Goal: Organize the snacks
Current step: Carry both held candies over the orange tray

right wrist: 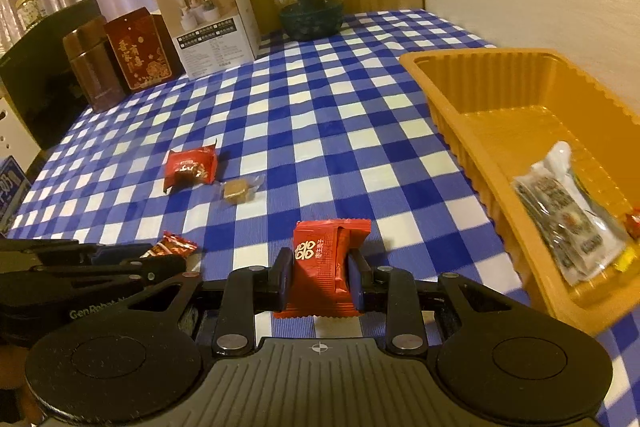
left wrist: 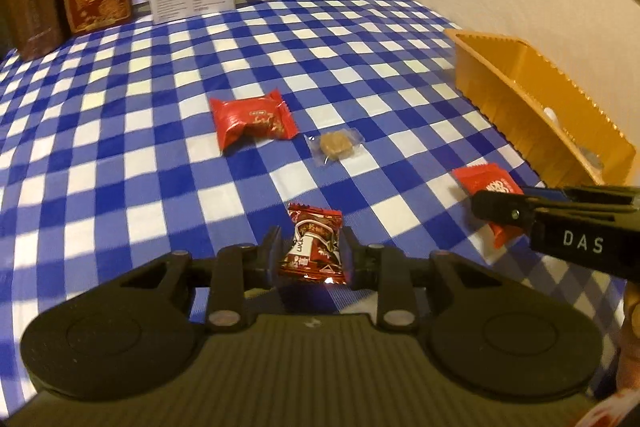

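Note:
My left gripper (left wrist: 313, 251) is shut on a dark red patterned snack packet (left wrist: 316, 247), just above the checked cloth; the same packet shows in the right wrist view (right wrist: 172, 245). My right gripper (right wrist: 320, 277) is shut on a bright red snack packet (right wrist: 326, 263), also seen in the left wrist view (left wrist: 490, 193). A red packet (left wrist: 252, 121) and a clear-wrapped brown sweet (left wrist: 336, 145) lie mid-table. An orange tray (right wrist: 448, 91) at the right holds a white-and-dark packet (right wrist: 568, 211).
At the table's back stand a brown tin (right wrist: 92, 67), a red box (right wrist: 142, 55), a white carton (right wrist: 212, 23) and a glass jar on a dark green base (right wrist: 310, 1). A wall runs along the right side. A black box (right wrist: 44, 83) stands far left.

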